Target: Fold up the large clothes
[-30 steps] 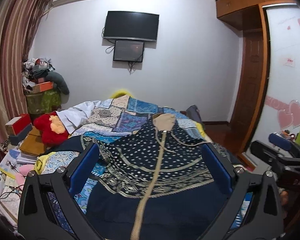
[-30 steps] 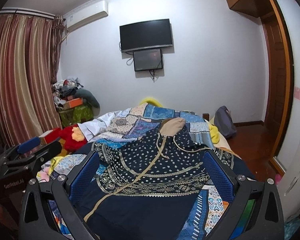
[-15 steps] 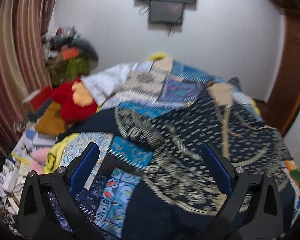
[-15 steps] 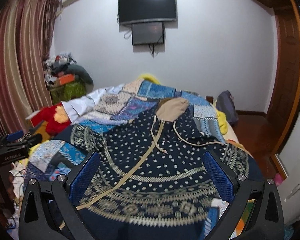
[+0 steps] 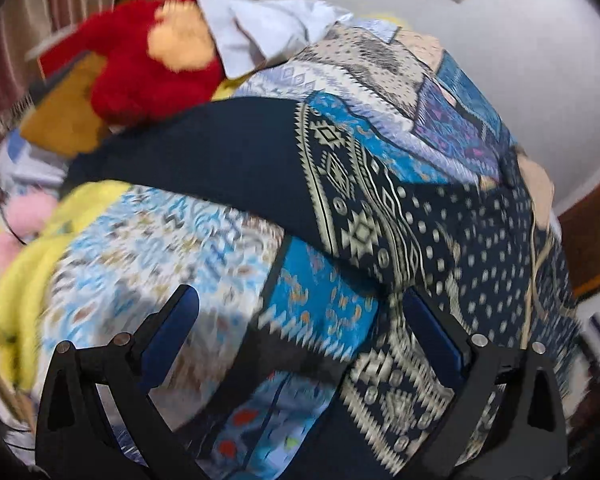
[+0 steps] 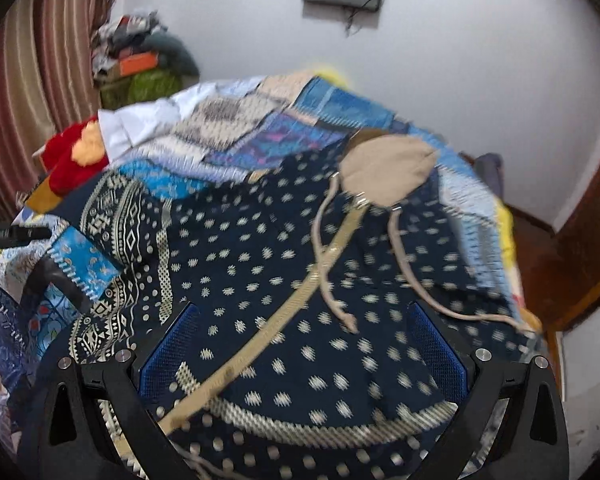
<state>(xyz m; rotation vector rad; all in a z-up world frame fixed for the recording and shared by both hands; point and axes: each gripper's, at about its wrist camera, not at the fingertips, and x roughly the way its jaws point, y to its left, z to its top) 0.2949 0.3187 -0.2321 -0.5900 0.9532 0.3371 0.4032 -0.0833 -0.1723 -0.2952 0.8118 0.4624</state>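
Observation:
A navy patterned hooded jacket (image 6: 284, 280) with a beige hood (image 6: 388, 168), beige zipper and drawstrings lies spread face up on the bed. Its left sleeve (image 5: 228, 168) stretches out to the left, dark navy past a patterned band. My left gripper (image 5: 300, 312) is open and empty, low over the bedspread beside the sleeve and the jacket's left side. My right gripper (image 6: 300, 320) is open and empty, just above the jacket's chest. The left gripper's body also shows at the left edge of the right wrist view (image 6: 4, 236).
A blue patchwork bedspread (image 5: 172, 248) covers the bed. A red plush toy (image 5: 152, 68), a white cloth (image 5: 268, 36) and yellow fabric (image 5: 24, 264) lie along the bed's left side. A clothes pile (image 6: 140, 56), curtain (image 6: 32, 80) and wooden door (image 6: 584, 216) ring the room.
Both grippers have dropped and tilted down toward the bed. The left one swung left over the sleeve side; the right one closed in over the jacket's chest. Both stay open.

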